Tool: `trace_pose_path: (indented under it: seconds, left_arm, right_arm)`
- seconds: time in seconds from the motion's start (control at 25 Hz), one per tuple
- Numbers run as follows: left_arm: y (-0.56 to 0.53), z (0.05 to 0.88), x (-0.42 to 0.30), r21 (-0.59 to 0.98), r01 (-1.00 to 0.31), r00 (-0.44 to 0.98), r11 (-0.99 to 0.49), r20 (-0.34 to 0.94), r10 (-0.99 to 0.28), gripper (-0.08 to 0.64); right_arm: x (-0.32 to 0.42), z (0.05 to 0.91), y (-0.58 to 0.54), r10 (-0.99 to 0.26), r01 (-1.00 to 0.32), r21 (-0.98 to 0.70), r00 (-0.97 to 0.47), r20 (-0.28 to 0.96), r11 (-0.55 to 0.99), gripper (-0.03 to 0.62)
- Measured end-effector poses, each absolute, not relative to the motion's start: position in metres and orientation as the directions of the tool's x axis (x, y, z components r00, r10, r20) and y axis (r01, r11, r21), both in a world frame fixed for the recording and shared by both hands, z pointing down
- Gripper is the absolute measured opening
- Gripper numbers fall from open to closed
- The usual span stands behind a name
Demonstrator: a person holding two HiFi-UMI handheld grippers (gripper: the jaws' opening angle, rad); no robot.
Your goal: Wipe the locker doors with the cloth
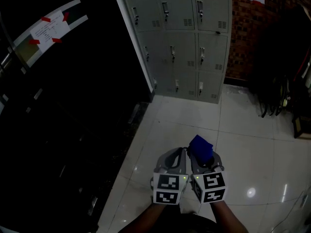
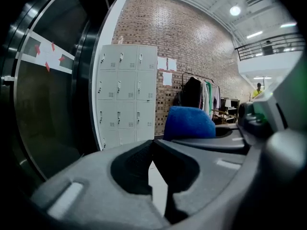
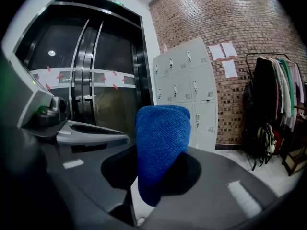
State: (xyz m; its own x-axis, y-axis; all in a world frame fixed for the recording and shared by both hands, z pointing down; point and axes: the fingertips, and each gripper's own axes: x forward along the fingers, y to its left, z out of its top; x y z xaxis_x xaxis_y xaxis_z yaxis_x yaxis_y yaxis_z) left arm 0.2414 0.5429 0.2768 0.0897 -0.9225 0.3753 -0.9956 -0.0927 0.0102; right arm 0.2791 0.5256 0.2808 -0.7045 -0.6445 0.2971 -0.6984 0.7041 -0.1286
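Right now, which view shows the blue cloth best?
The right gripper view: the blue cloth stands large and centred, clamped in the right claw, its nubby texture plain. The head view shows only a small dark blue patch ahead of that claw; the left gripper view shows just its rounded top.

The head view is dim, its left half nearly black, while the pale floor tiles (image 1: 252, 130) catch overhead light and carry a small glare spot (image 1: 250, 192) at lower right. Both gripper views are brighter (a round ceiling lamp (image 2: 235, 10) glows in the left gripper view), strongly bowed by the wide lens, with black corners. The lockers (image 3: 187, 87) look fairly sharp, and the blue cloth (image 3: 160, 147) shows its weave clearly
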Motion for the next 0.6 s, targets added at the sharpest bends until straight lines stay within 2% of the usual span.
trace_pose_path:
  seconds: [0.6]
  left_arm:
    - [0.397, 0.259, 0.079, 0.085, -0.984, 0.176, -0.156, 0.339, -0.924, -0.005]
  right_arm:
    - [0.112, 0.259, 0.387, -0.674, -0.726, -0.035, -0.654, 0.343, 0.687, 0.083]
